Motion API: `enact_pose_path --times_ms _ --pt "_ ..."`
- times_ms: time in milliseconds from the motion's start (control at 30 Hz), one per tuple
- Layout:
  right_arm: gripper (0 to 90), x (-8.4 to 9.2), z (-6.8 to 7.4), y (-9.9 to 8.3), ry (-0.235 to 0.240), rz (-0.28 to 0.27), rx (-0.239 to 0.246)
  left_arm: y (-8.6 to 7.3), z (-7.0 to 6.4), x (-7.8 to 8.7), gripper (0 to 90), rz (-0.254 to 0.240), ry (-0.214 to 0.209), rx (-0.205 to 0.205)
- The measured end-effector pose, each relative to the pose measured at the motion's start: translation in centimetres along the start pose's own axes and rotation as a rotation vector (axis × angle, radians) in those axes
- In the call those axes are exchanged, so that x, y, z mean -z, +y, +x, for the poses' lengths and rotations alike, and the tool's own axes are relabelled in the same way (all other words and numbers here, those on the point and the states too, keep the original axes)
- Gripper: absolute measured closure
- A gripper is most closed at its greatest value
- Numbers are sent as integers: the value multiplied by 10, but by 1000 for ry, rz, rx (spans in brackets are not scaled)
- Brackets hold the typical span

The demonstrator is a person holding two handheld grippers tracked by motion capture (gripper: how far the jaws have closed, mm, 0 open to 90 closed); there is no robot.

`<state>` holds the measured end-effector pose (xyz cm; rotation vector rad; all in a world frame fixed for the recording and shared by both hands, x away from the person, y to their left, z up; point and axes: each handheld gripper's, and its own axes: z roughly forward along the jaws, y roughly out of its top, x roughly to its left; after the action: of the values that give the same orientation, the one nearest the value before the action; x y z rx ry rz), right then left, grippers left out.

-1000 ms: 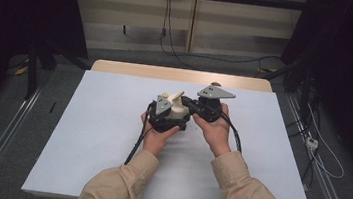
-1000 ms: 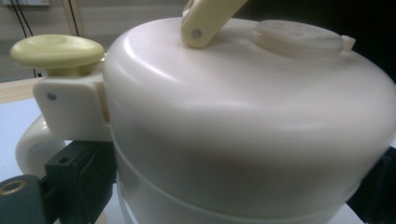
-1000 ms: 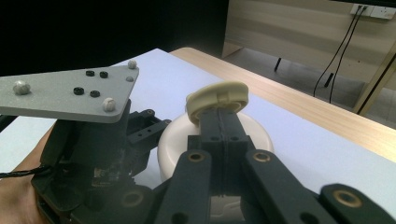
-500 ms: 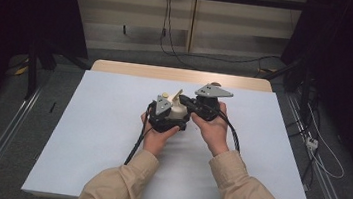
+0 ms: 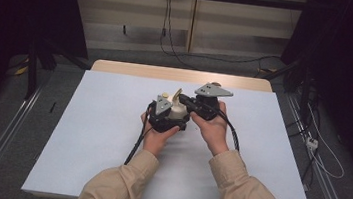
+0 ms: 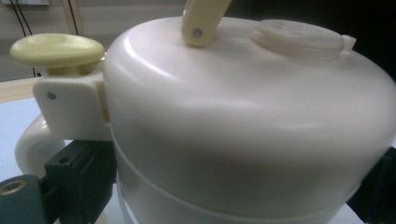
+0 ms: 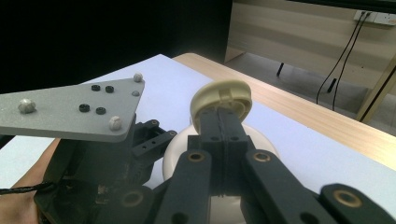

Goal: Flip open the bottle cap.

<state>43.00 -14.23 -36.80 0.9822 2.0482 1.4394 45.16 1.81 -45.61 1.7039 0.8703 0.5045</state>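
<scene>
I see a small cream-white pot (image 5: 178, 113) sitting near the middle of the white table (image 5: 85, 134), and I take it as my landmark. Up close it is a squat, rounded plastic vessel with a domed lid, a seam running round its lower body, and a looped white handle (image 6: 32, 144) at one side. Above that handle a pale yellow push button (image 6: 57, 50) stands on a white bracket. On top of the lid sits a round ribbed cap (image 6: 299, 38), and a pale yellow lever (image 6: 203, 18) rises from the lid's centre, pinned by a small rivet.

My left gripper (image 5: 164, 121) is at the pot's near side, its black jaws set against both flanks of the body, so it holds the pot. My right gripper (image 7: 223, 126) reaches in from the pot's right; its jaws are pressed together around a thin part below a round, pale yellow disc (image 7: 223, 100) above the lid. I cannot tell for sure whether that disc is the lever's end. Both hands rest on the table just this side of the pot, sleeves tan.

The table top is plain white with a light wooden strip along its far edge (image 5: 182, 75). Beyond the pot is a pale panelled wall (image 5: 138, 19) with dark cables (image 5: 166, 18) hanging down it, grey floor, and dark curtains on either side.
</scene>
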Motion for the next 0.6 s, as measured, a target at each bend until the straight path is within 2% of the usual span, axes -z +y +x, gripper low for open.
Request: enact_pose_path --times_ms 600 --pt "900 -4 4 3 1 2 15 0 0 0 52 0 1 1"
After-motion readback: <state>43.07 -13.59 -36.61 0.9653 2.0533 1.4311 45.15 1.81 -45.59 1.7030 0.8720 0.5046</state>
